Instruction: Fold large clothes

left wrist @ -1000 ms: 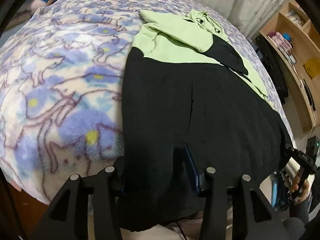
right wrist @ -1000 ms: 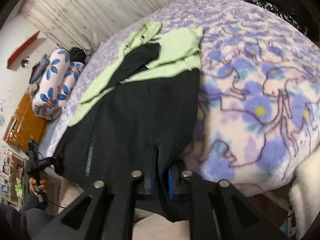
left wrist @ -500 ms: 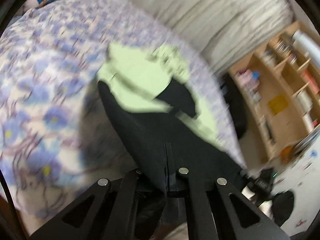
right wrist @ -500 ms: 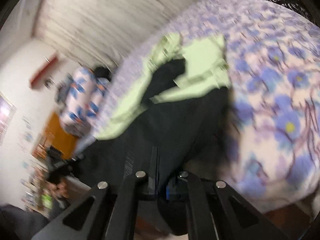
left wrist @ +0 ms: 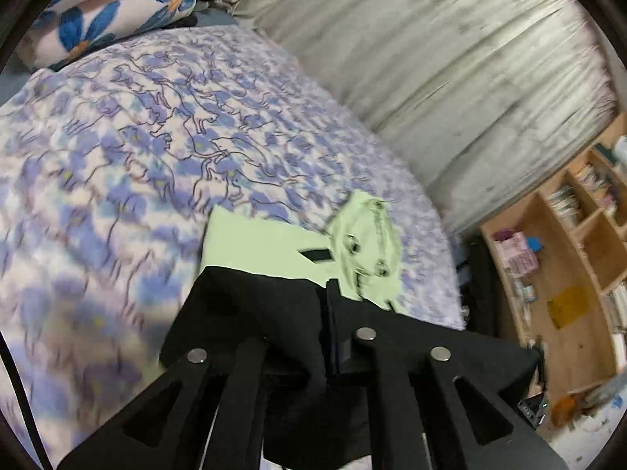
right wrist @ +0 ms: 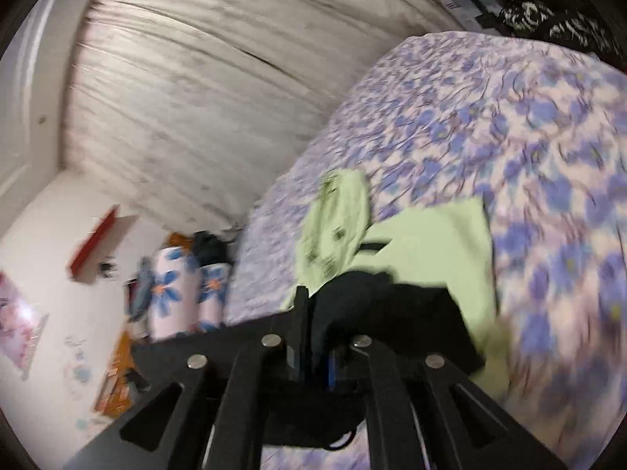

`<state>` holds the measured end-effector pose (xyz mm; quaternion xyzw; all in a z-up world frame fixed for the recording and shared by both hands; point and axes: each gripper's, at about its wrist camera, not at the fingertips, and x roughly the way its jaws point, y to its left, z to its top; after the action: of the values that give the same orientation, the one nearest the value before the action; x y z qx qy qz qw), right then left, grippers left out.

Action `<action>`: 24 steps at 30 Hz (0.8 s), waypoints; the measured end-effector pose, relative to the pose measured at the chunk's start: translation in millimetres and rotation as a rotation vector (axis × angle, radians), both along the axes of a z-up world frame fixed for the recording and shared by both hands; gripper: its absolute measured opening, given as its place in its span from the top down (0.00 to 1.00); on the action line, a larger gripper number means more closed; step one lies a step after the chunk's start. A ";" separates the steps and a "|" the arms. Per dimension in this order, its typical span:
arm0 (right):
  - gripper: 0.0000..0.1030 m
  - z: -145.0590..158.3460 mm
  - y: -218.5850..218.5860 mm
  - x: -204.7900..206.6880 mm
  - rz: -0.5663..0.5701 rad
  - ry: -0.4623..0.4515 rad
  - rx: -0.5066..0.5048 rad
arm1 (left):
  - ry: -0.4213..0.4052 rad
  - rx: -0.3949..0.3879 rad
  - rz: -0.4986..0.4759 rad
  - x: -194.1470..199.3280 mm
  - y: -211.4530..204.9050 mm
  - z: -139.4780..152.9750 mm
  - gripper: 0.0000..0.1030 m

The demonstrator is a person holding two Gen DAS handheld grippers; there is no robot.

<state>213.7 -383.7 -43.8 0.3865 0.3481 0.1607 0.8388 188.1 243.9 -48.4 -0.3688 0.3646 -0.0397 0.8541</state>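
garment (left wrist: 270,305): black and pale green | blanket (left wrist: 156,149): purple-blue floral | pillow (left wrist: 117,11): blue flowers

No text, label, brand, number or sign can be read in either view. The dark printed marks on the pale green part of the black-and-green garment (left wrist: 368,243) are too blurred to tell whether they are letters. The spines and boxes on the wooden bookshelf (left wrist: 564,274) are too small to read, and so is the pink picture on the white wall (right wrist: 15,321).

Dim indoor light, motion blur, fisheye-bent edges, dark corners
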 end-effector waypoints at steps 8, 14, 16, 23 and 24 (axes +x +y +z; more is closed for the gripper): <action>0.36 -76.1 -11.8 76.1 -0.070 0.177 0.097 | 0.192 0.054 0.040 102.0 13.1 -69.0 0.20; 0.36 -86.4 -1.7 73.2 -0.023 0.167 -0.096 | 0.226 0.197 -0.040 108.5 5.9 -97.8 0.20; 0.36 -87.3 4.6 72.6 0.005 0.163 -0.198 | 0.225 0.248 -0.085 105.5 2.3 -102.9 0.20; 0.36 -82.1 46.2 68.1 0.153 0.090 -0.641 | 0.192 0.513 -0.330 80.7 -19.5 -110.0 0.20; 0.36 -82.3 56.3 66.4 0.191 0.070 -0.711 | 0.189 0.539 -0.355 77.8 -22.7 -110.6 0.20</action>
<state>280.1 -327.4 -126.1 0.0420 0.4452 0.0942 0.8895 265.9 221.2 -159.0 -0.0625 0.4983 -0.0556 0.8630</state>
